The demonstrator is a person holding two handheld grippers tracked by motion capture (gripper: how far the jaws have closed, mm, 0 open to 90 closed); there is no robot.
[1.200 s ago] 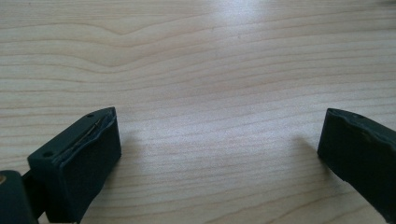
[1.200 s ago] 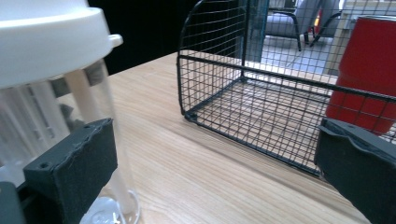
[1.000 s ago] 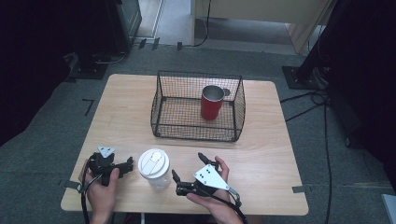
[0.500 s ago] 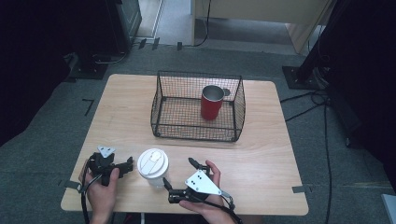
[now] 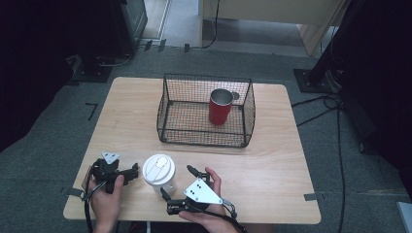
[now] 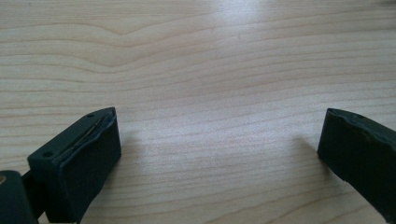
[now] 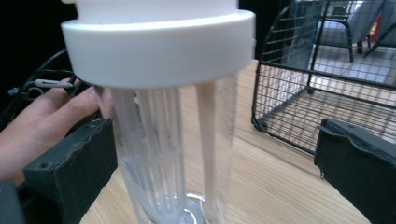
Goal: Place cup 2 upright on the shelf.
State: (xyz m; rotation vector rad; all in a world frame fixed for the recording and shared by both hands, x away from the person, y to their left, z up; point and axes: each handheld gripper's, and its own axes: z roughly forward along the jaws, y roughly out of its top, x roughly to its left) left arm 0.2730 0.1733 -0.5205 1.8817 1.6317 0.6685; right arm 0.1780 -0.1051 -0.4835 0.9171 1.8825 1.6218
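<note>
Clear plastic cup (image 5: 159,174) with a white lid stands upright on the wooden table (image 5: 272,165), near the front edge, left of centre. In the right gripper view the cup (image 7: 173,140) is close up: see-through ribbed wall, a pale streak running down the inside, white lid rim wide across the top. Right gripper (image 5: 177,182) sits at about 4 o'clock from the cup, held in the person's right hand (image 5: 206,213), grey three-cornered plate on top. Its jaws are spread wide; in its own view (image 7: 215,163) the cup stands between them, nearer the left-hand jaw, with a clear gap to the other. Whether that nearer jaw touches the cup wall cannot be told. Left gripper (image 5: 128,174) lies at 9 o'clock from the cup, just beside it, held low in the left hand (image 5: 104,199). Its own view (image 6: 219,140) looks down on bare wood grain, jaws parted wide with nothing between them. At 12 to 1 o'clock from the cup, well apart, a black wire basket (image 5: 170,131) sits mid-table. A red metal cup (image 5: 219,109) stands upright inside it, toward the right back part. In the right gripper view the basket (image 7: 299,93) fills the right background, the left hand (image 7: 42,126) at the left behind the cup.
</note>
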